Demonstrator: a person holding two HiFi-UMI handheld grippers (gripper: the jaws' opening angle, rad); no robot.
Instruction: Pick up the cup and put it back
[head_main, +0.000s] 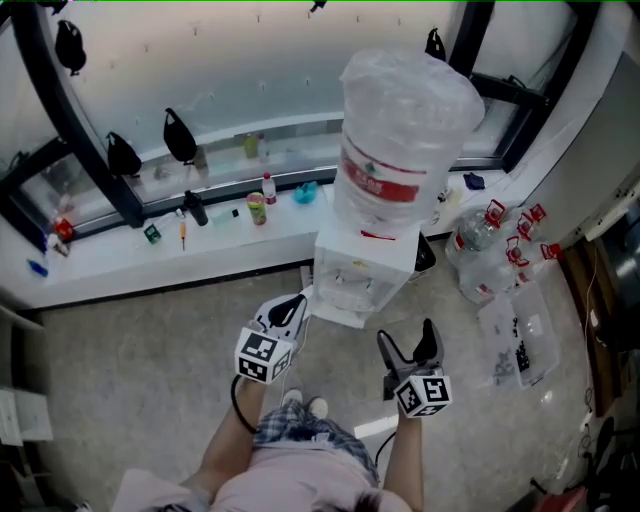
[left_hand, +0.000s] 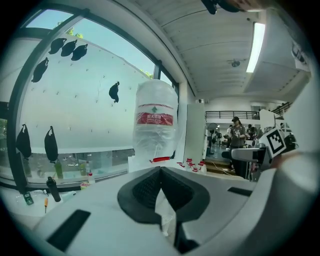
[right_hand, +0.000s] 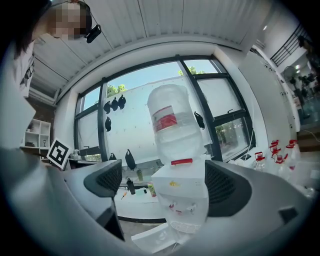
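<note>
left gripper view shows the left gripper (left_hand: 160, 169) clenched, its black pads meeting at the tips, and in the wedge behind them sits a thin, pale, crumpled wall of what looks to be the cup (left_hand: 163, 211) — pinched there, close to the camera. head view puts this left gripper (head_main: 297, 303) low over the floor, just beside the front corner of the white water dispenser (head_main: 355, 270), but from above the cup itself cannot be made out between the fingers. the right gripper (head_main: 408, 340) hangs near it, a little apart from the dispenser's front. right gripper view has the right gripper (right_hand: 165, 185) released, jaws wide apart with nothing between them; through the gap stands the dispenser (right_hand: 182, 195) with its taps and drip grille, and no cup can be seen on it. the big water bottle (head_main: 405, 130) stands inverted on top, wrapped in clear plastic with a red label. only head view takes in the window sill (head_main: 120, 255) with its small bottles, and the spare bottles (head_main: 485, 240) on the floor to the right of the dispenser. left gripper view alone shows a person (left_hand: 236, 132) standing far back in the room.
</note>
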